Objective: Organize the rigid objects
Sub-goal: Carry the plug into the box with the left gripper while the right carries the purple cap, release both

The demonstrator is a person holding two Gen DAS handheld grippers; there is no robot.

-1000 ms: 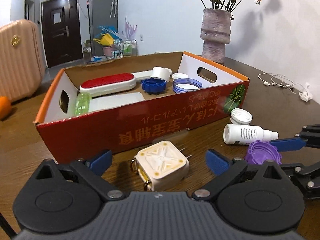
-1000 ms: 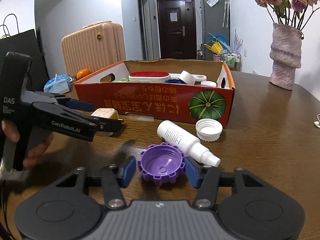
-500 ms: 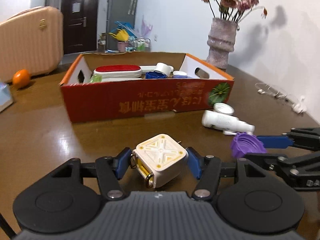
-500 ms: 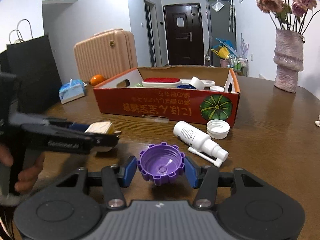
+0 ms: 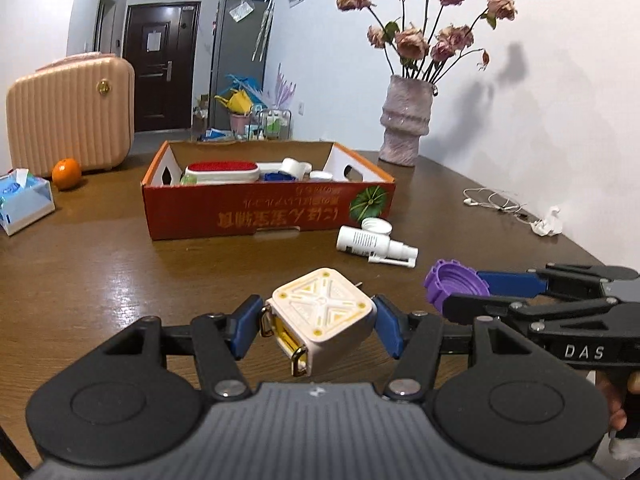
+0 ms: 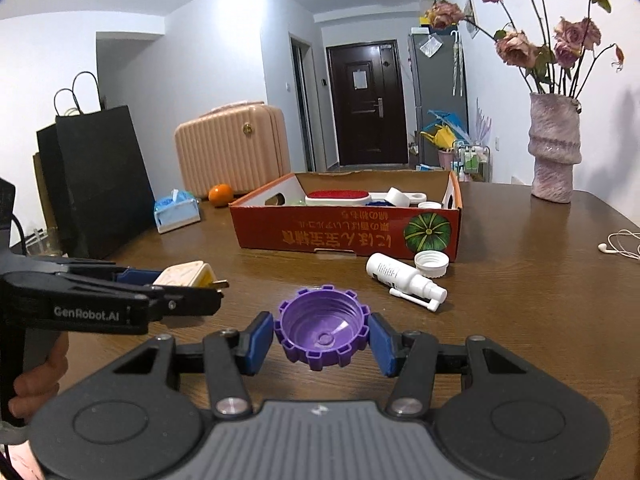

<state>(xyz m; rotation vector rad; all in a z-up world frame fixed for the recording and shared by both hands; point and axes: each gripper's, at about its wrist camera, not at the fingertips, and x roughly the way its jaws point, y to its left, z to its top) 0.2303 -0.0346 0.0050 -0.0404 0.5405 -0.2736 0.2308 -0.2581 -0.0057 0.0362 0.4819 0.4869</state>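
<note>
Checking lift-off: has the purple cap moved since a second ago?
Yes. The purple cap, clamped in the right hand-held gripper, has risen and pulled back from the white spray bottle.

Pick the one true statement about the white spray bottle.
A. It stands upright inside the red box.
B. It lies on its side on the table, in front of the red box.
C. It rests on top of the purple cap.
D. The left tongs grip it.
B: the white spray bottle lies flat on the table, beside a white cap and just in front of the red box, with no tongs touching it.
</note>
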